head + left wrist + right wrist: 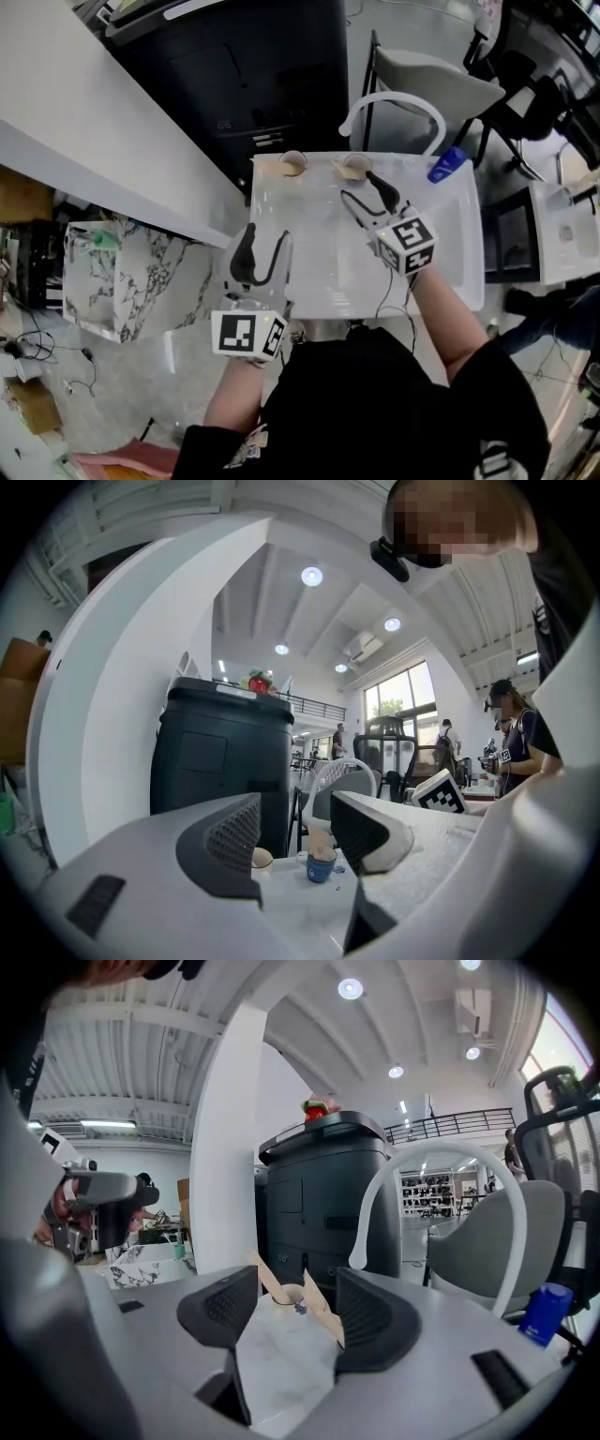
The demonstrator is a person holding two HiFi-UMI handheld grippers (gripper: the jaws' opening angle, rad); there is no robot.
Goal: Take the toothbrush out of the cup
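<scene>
On the white surface (450, 267), left gripper (265, 246) and right gripper (359, 187) had jaws spread, empty; pulling the slanted wooden toothbrush (323, 1314) could topple its small round cup (284, 1295) at twelve o'clock.

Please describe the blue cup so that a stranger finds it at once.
Go to the far edge of the white table, where two small cups stand side by side. The right-hand one is the blue cup; the cream cup beside it is much paler.

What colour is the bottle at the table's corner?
The bottle is blue, clearest in right gripper view.
</scene>
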